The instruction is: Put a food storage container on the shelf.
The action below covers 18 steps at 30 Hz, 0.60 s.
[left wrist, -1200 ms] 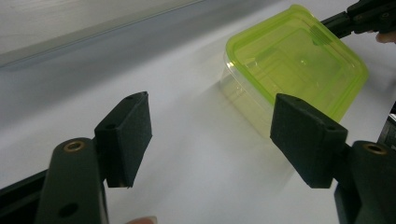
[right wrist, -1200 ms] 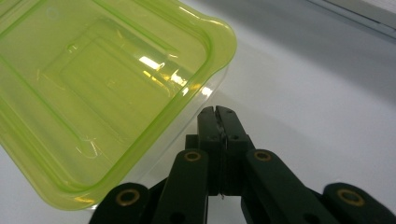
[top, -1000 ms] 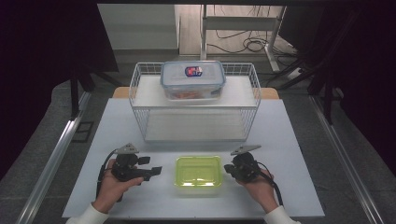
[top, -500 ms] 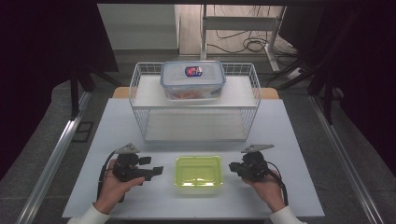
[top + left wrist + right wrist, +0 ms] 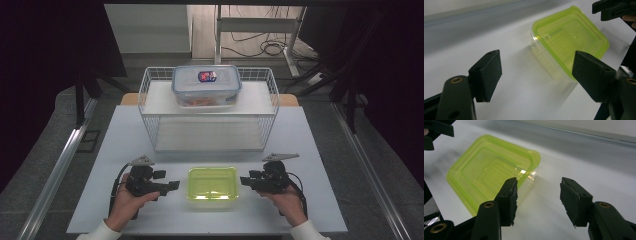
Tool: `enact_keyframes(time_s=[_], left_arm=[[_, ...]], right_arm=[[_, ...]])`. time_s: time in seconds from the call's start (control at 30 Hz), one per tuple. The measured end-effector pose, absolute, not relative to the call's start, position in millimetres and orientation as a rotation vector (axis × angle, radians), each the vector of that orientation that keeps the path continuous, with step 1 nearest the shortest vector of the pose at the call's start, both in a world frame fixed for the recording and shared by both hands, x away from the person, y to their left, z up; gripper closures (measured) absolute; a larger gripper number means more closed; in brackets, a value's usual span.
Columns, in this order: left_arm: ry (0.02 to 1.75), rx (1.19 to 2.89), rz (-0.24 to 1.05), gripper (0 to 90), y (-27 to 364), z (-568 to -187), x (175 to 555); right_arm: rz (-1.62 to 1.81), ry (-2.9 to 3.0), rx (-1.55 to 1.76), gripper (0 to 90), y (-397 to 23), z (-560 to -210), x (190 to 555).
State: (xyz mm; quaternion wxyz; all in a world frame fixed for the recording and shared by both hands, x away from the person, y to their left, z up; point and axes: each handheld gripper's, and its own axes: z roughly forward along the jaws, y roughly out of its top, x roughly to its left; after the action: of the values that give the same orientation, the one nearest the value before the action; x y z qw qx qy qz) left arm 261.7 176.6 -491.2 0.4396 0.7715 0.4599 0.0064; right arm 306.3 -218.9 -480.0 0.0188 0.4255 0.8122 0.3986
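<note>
One small green-lidded box (image 5: 212,183), clear-walled and apparently empty, sitting on the white table (image 5: 310,145) near its front edge, midway between the two grippers; probably light, stiff and slick, so best pinched at the lid's rim on the short sides rather than on the smooth walls. Left gripper (image 5: 172,185) just beside its left end with fingers wide apart and widening, right gripper (image 5: 243,180) just beside the other end, fingers just spread and holding nothing. Beyond, bare tabletop up to the wire basket (image 5: 150,102) with another lidded box (image 5: 206,85) inside; little room toward the front edge.
</note>
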Motion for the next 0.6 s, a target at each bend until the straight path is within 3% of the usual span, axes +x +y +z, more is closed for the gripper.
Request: enact_keyframes(time_s=[0.6], left_arm=[[1.165, 1.929, -0.104, 24.2, 145.2, -504.6, 278.6]], right_arm=[[1.262, 2.548, 1.341, 44.5, -208.1, -489.9, 306.3]])
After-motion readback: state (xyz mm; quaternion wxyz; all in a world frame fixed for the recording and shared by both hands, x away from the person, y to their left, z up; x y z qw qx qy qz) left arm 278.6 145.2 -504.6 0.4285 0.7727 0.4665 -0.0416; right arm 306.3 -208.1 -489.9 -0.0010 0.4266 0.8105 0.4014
